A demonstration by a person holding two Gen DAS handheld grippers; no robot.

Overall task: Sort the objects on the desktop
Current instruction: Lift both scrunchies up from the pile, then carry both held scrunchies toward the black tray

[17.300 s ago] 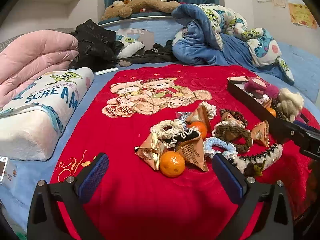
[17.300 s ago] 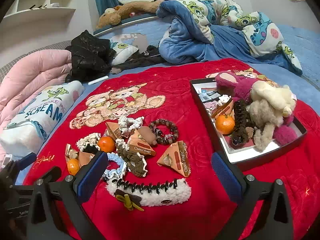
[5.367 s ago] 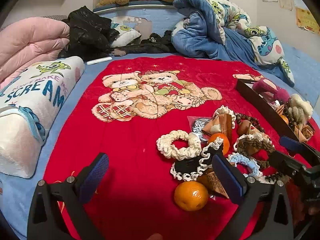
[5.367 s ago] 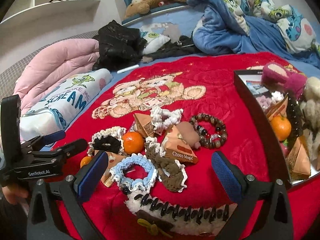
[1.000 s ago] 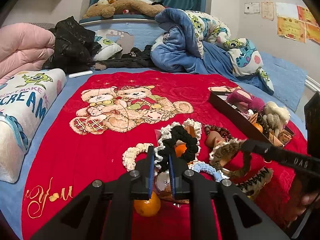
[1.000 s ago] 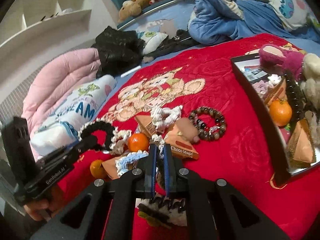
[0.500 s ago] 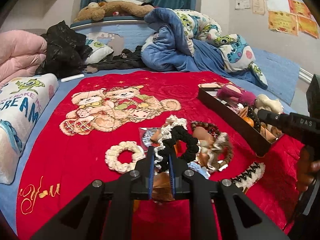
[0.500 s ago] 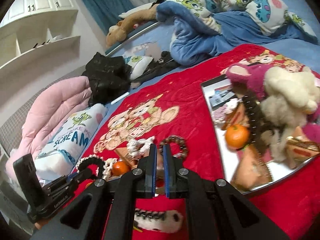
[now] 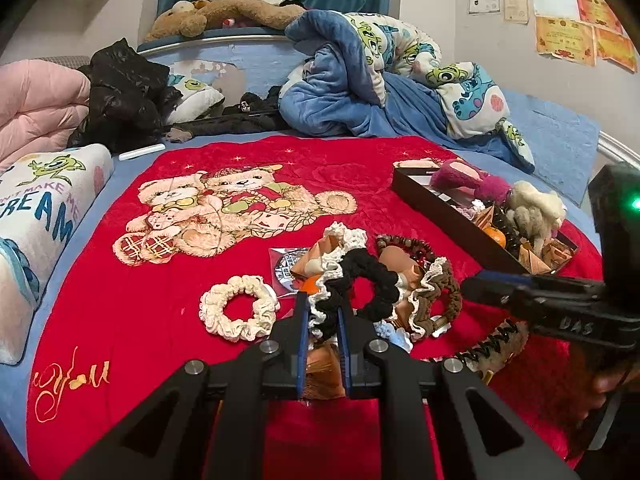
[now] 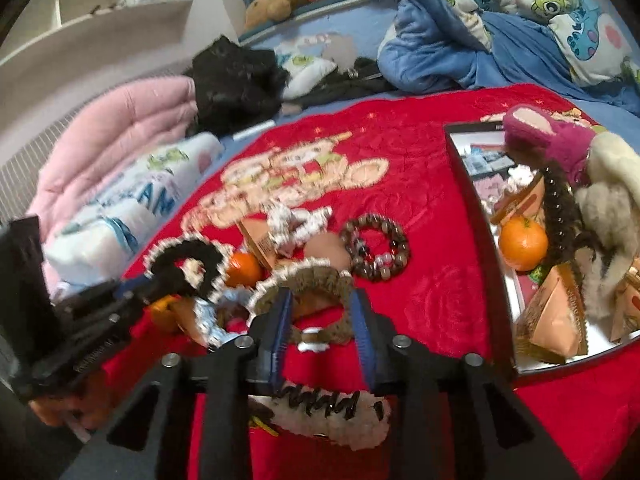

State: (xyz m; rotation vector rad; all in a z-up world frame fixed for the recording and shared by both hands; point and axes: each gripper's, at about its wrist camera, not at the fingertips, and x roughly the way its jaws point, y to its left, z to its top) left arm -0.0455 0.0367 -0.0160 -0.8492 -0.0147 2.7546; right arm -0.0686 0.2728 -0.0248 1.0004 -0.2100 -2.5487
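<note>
Left gripper [image 9: 322,316] clamped on the black scrunchie [image 9: 370,280] — lifted; right gripper [image 10: 322,312] jaws just opening, the brown scrunchie [image 10: 316,280] loose between them.

Even indoor light; right view seemingly motion-blurred

Scrunchies [image 9: 236,312] and packets on blanket [image 9: 120,320], tray [image 9: 432,204] rightward

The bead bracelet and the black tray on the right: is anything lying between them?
No. In the right wrist view, only bare red blanket separates the bead bracelet from the black tray.
</note>
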